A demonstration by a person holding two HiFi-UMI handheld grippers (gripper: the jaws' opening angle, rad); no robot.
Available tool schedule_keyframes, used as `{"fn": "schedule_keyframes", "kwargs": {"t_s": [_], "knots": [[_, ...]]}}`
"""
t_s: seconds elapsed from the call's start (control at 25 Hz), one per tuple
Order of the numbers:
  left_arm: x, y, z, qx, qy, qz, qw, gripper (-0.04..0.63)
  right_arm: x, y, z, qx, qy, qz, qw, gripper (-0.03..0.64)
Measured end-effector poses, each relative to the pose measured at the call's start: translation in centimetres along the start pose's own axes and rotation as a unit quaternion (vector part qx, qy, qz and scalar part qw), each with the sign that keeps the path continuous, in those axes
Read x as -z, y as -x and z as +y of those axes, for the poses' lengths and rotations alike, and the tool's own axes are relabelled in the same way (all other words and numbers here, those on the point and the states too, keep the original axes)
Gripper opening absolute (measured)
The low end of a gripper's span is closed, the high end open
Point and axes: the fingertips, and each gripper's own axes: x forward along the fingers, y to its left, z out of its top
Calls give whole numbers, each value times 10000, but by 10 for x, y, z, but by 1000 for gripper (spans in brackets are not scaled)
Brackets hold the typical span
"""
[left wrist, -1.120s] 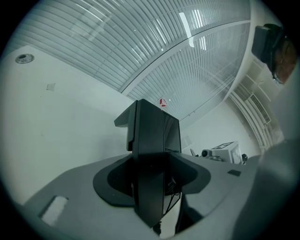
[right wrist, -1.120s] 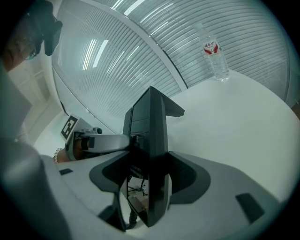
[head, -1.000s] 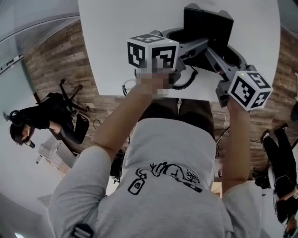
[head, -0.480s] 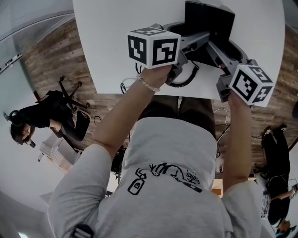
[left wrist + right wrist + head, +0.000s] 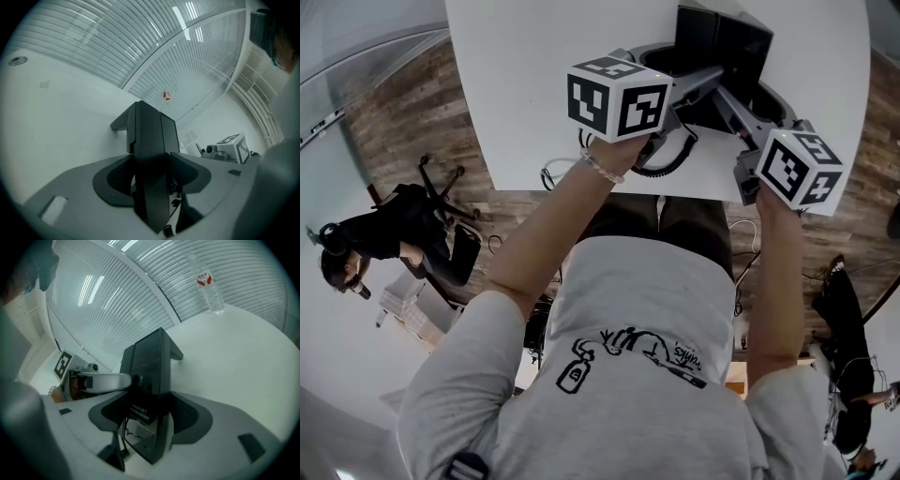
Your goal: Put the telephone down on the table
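A black telephone (image 5: pixel 722 52) stands upright over the white table (image 5: pixel 544 84), held from both sides. My left gripper (image 5: pixel 698 84) is shut on its near end, and its jaws have just eased slightly wider with the telephone (image 5: pixel 150 154) still filling the gap between them. My right gripper (image 5: pixel 733 108) is shut on the same body (image 5: pixel 147 380) from the other side. A coiled black cord (image 5: pixel 670 164) hangs from the telephone near the table's front edge. Whether its underside touches the table is hidden.
A clear water bottle (image 5: pixel 208 284) with a red label stands far back on the table. Beyond the table's near edge lies wooden floor, with an office chair (image 5: pixel 441 187) and a person in black (image 5: pixel 366 244) at the left.
Both grippers and the telephone have sunk a little toward the table, shifting slightly right in the head view. The grip on both sides looks the same.
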Motion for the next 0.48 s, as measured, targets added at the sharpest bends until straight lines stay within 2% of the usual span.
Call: {"fn": "schedule_keyframes", "kwargs": {"t_s": [0.2, 0.32, 0.48], "knots": [[-1, 1, 6, -199, -75, 80, 9997, 310, -2, 2, 1, 109, 141, 120, 9998, 242], [-2, 4, 9, -278, -79, 129, 9995, 314, -3, 4, 2, 246, 212, 161, 9993, 242], [-3, 18, 12, -530, -179, 203, 9982, 316, -19, 18, 6, 397, 257, -49, 9989, 241]]}}
